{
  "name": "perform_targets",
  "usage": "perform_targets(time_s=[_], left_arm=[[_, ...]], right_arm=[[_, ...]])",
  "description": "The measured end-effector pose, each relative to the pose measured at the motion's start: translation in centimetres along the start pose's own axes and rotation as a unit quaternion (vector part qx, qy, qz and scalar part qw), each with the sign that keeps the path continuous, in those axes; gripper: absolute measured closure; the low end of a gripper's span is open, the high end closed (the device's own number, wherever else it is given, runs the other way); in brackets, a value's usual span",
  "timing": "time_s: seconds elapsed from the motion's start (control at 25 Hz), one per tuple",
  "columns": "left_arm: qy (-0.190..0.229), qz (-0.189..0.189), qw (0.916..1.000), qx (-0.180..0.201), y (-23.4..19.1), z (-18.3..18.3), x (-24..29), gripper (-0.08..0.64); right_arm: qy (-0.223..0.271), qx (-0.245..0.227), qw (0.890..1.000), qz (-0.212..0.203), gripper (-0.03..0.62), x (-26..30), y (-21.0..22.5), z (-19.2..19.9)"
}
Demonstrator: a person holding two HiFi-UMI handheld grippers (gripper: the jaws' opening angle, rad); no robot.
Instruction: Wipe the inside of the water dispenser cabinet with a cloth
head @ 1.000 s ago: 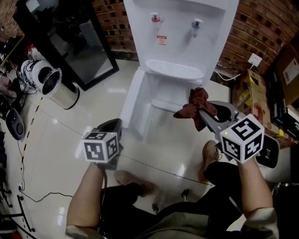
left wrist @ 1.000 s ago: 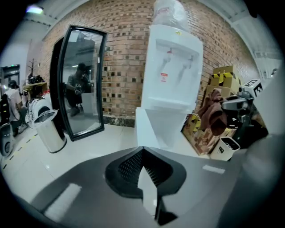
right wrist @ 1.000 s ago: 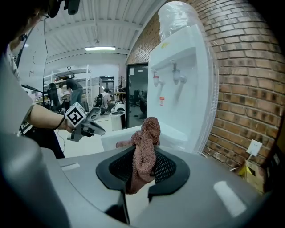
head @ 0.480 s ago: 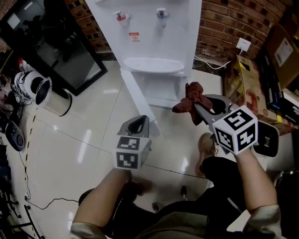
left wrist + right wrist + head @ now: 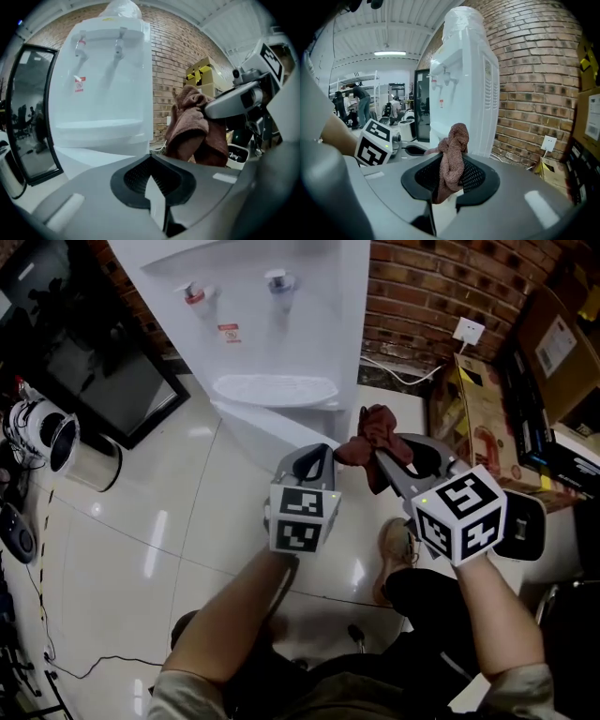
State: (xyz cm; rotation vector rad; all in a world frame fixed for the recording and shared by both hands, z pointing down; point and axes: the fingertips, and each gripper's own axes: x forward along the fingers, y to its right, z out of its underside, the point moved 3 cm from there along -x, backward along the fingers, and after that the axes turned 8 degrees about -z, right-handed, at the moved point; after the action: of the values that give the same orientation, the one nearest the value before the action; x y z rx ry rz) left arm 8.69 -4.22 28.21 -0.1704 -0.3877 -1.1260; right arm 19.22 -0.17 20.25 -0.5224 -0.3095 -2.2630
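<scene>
My right claw [image 5: 392, 457] pinches the bunched rust-brown terry cloth [image 5: 373, 432], its jaws narrowly apart around it. My left claw [image 5: 312, 460], just beside it, is pressed together and empty. The white plastic water dispenser [image 5: 309, 324] stands ahead of both.

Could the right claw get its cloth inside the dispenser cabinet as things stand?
Probably not yet. The right claw grips the cloth close to the water dispenser, but the white door looks swung across most of the cabinet opening, no interior shows, and the shut left claw sits in front of it.
</scene>
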Motion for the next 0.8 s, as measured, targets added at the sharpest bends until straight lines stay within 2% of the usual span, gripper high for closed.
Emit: perform_targets(time_s=[0.12,0.28,0.36,0.44,0.56,0.64,0.8], left_arm=[[0.029,0.007,0.9992,-0.027,0.4,-1.0,2.6,0.56],[0.066,0.006,0.9975,-0.022,0.6,-2.2,5.1,0.559],[0.078,0.006,0.9968,-0.02,0.5,-2.6,6.1,0.53],[0.077,-0.001,0.9967,-0.027,0.0,-2.4,6.6,0.51],[0.06,-0.019,0.9974,-0.035,-0.5,-2.5,6.3,0.529],[0.049,-0.041,0.9971,-0.042,-0.7,-2.3,5.6,0.56],[0.032,-0.089,0.9951,-0.03,-0.6,-1.5,4.7,0.56]], right_arm=[[-0.003,0.003,1.0,0.003,0.488,-0.2,1.0,0.4],[0.002,0.018,1.0,-0.002,0.488,-0.7,2.2,0.7],[0.001,0.013,1.0,0.0,0.488,-0.9,3.0,0.9],[-0.009,0.01,1.0,0.004,0.488,-1.0,3.8,1.8],[-0.028,0.009,1.0,0.006,0.488,-0.9,5.0,3.3],[-0.037,0.006,0.999,0.003,0.488,-0.6,5.6,3.9],[-0.043,-0.01,0.999,-0.016,0.488,0.2,5.8,4.1]])
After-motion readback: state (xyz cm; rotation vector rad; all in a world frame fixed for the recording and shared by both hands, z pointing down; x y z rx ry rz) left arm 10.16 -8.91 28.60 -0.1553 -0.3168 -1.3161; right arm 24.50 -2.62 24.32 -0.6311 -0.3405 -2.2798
